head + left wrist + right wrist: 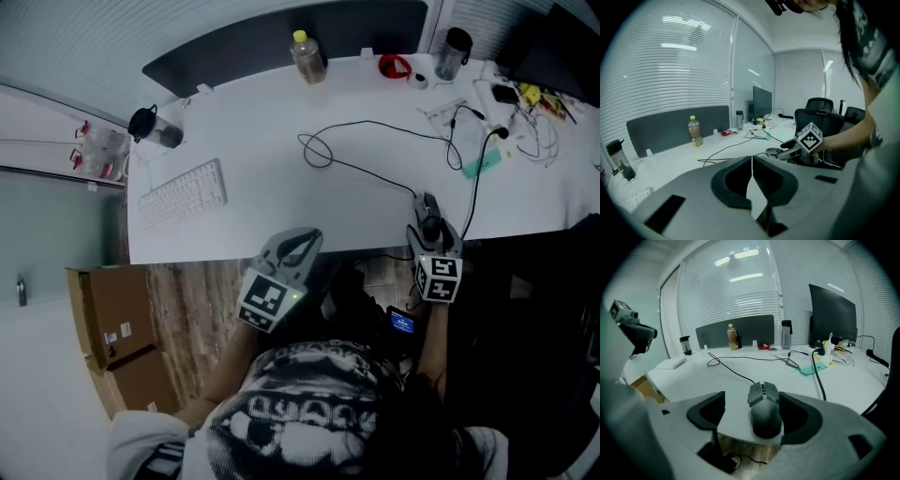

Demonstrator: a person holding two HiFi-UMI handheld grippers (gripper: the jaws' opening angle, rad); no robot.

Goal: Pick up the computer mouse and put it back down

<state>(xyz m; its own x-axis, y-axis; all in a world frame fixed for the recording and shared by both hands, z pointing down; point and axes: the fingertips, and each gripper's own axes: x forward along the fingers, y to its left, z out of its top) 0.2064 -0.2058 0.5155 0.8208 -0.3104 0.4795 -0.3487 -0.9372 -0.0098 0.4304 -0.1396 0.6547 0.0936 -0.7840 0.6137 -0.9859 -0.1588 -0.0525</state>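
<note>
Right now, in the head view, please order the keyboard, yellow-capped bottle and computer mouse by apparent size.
1. keyboard, clearly largest.
2. yellow-capped bottle and computer mouse look alike; the mouse is partly hidden, so I leave them unranked.

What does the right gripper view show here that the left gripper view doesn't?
Right gripper view only: the right gripper, jaws open either side of the mouse, not gripping it. Left gripper view only: the left gripper, jaws shut, the chairs, the person's arm. Both: table, bottle, monitor, cable.

L claw [752,161] closed, empty.
</note>
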